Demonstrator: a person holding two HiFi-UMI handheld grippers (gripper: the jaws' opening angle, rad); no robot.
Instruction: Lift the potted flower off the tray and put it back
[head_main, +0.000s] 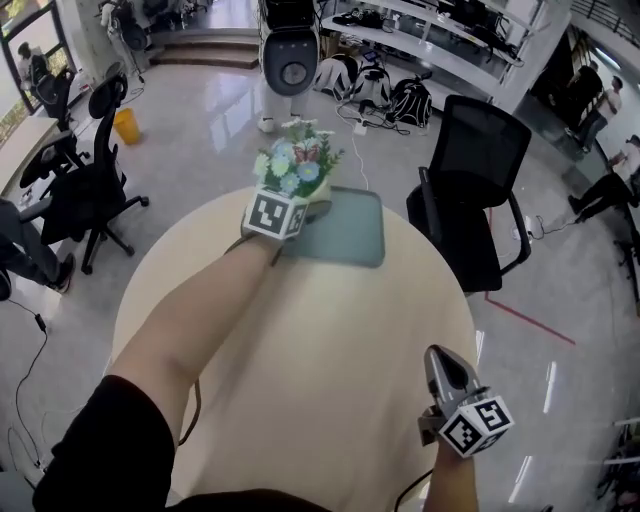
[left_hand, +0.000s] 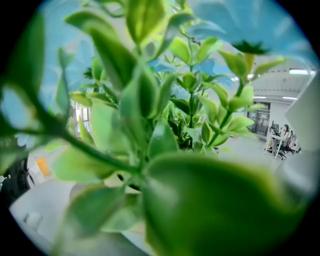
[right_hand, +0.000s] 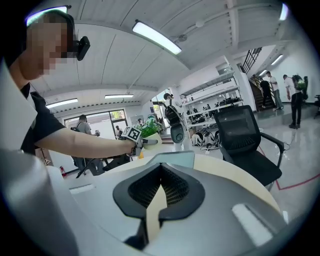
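Leaves (left_hand: 210, 210) of the potted flower (head_main: 297, 165) smother my left claw's (head_main: 300, 212) own view, so I cannot tell how its jaws stand. It sits against the pot (head_main: 318, 207) at the tray's (head_main: 352, 238) left edge. Well apart, my right claw (right_hand: 159, 175), jaws together and empty, is over the desk's (head_main: 300, 350) near edge.
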